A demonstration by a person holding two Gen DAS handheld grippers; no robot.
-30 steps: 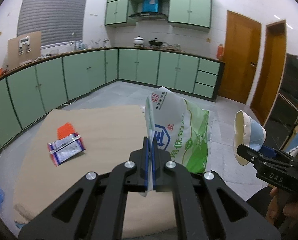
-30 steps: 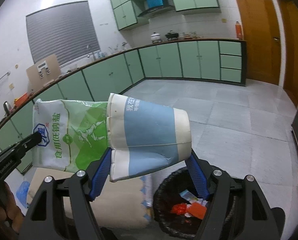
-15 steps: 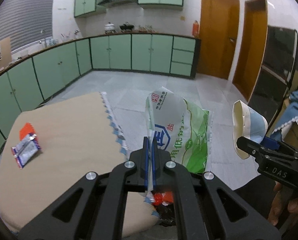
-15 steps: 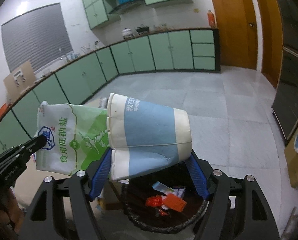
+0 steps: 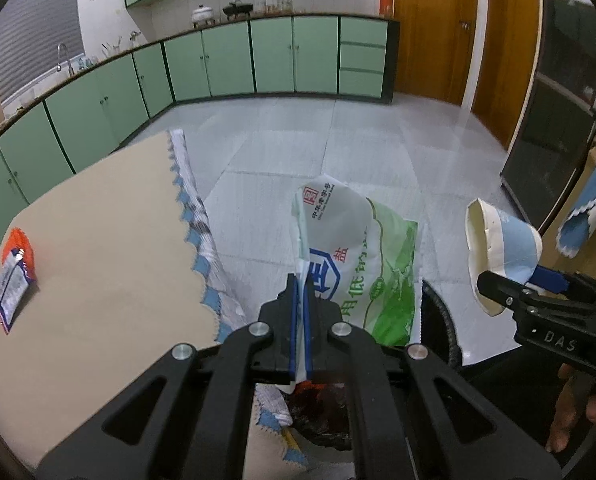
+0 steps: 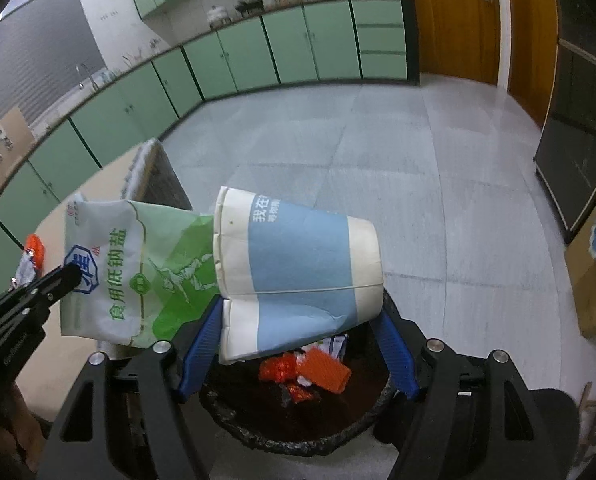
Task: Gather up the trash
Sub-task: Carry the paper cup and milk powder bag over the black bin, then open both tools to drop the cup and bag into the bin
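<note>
**Trash held over the bin**

Salt bag [image 5: 361, 264], green and white, hangs upright from the left tongs [image 5: 299, 300], clamped flat on its edge. Crushed paper cup [image 6: 294, 276] lies sideways, gripped between the wide-set pads of the right tongs [image 6: 298, 344], above the black-lined bin [image 6: 298, 412] holding orange wrappers. One wrapper [image 5: 12, 280] remains on the counter [image 5: 98, 280].

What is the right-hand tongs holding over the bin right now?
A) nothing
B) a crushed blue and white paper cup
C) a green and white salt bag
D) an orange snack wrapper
B: the right tongs grip the crushed paper cup between blue pads above the black-lined bin; the salt bag hangs from the left tongs.
</note>
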